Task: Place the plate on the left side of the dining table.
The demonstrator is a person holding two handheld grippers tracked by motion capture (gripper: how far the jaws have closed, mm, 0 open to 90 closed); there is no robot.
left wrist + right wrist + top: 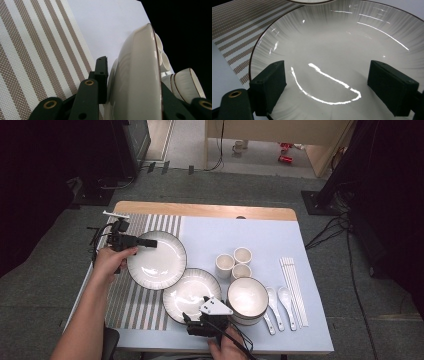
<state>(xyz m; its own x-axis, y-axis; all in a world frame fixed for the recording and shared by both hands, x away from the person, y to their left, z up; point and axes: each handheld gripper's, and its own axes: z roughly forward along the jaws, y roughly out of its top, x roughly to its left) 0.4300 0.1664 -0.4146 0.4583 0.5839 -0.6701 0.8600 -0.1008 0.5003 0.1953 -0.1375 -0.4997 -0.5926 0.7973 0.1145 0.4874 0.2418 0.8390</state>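
The round white ceramic plate with the dark rim (156,260) hangs over the striped woven placemat (131,305), clamped at its edge in your left claw (132,100). Keep it level, set it down flat. Right claw (332,82) gapes over the second plate (190,292).

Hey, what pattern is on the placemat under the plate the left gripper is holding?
Brown and white stripes on the placemat, clearest in the left gripper view.

Lab-like room: dark equipment stands (350,165), floor cables (327,227), carpet.
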